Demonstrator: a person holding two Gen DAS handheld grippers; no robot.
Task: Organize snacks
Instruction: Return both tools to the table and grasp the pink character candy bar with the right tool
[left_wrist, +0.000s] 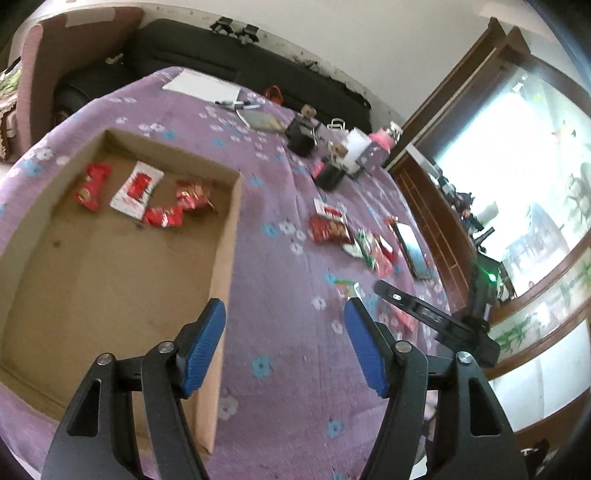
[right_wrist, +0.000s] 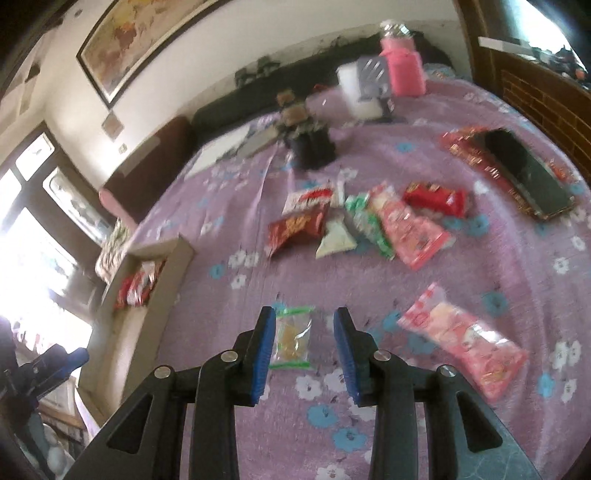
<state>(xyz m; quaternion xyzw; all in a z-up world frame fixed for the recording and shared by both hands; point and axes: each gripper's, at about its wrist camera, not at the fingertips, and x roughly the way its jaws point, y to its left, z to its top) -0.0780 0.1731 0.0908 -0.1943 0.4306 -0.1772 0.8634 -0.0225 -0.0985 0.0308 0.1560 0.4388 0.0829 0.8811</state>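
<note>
A shallow cardboard box (left_wrist: 225, 258) lies on the purple flowered cloth and holds several red and white snack packets (left_wrist: 136, 190). My left gripper (left_wrist: 284, 314) is open and empty, above the box's right wall. A pile of snack packets (left_wrist: 332, 229) lies to the right; it also shows in the right wrist view (right_wrist: 358, 218). My right gripper (right_wrist: 304, 321) is open, its fingers on either side of a small clear packet with green edges (right_wrist: 293, 338) lying on the cloth. A pink packet (right_wrist: 465, 341) lies to its right. The box (right_wrist: 162, 273) is at the left.
A phone on a red packet (right_wrist: 524, 173) lies at the right. Black holders (right_wrist: 314, 144), a pink bottle (right_wrist: 402, 62), a white container (right_wrist: 356, 88), papers and pens (left_wrist: 207, 85) stand at the table's far side. A dark sofa (left_wrist: 236, 55) and wooden window frames lie beyond.
</note>
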